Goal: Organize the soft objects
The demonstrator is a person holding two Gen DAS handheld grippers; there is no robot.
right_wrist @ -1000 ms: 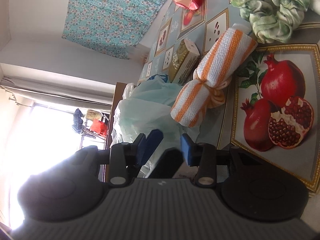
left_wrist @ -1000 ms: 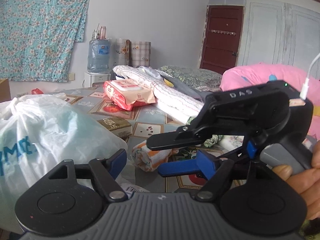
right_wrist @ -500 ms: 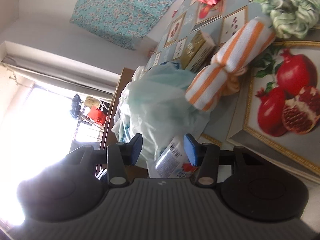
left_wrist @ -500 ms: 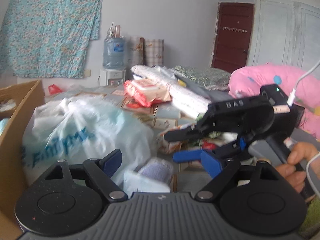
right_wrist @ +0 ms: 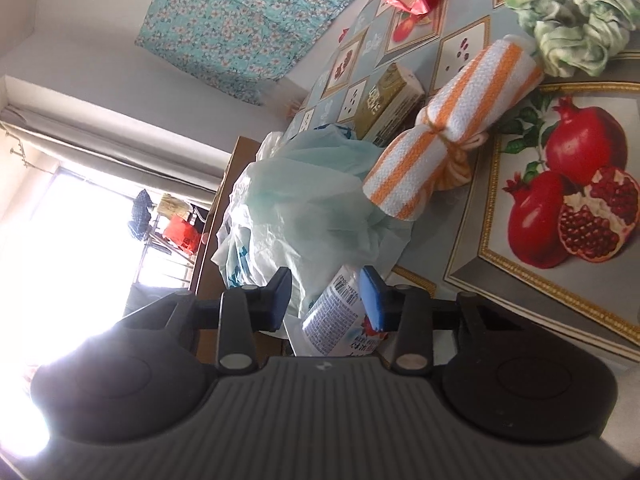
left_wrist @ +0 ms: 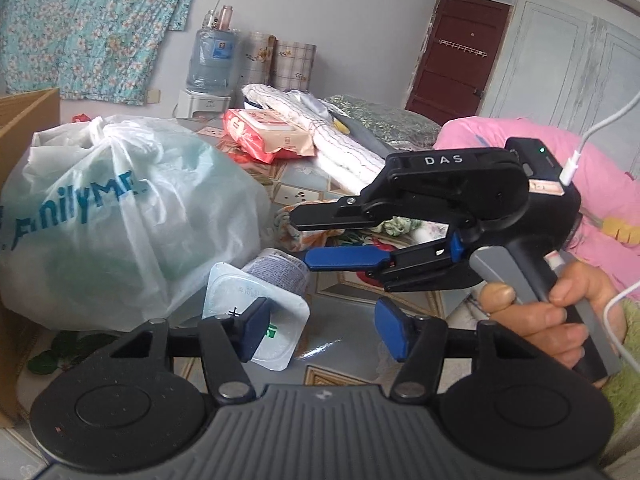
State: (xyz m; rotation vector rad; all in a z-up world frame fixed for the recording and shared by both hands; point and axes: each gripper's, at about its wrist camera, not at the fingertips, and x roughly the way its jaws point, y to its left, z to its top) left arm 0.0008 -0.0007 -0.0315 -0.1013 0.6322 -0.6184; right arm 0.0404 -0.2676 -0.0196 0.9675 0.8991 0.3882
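L gripper [left_wrist: 320, 330] jaws closing, nothing gripped (cup [left_wrist: 256, 312] lying beside left pad); R gripper [right_wrist: 326, 300] closing over cup, grip unclear.

"DAS" on right gripper [left_wrist: 304, 242] body; blue "…nilyM…" lettering on plastic bag [left_wrist: 120, 216].

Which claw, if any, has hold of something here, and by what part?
Neither has a clear hold. The yogurt cup lies between the closing right claw, pads apparently off it. The closing left claw holds nothing.
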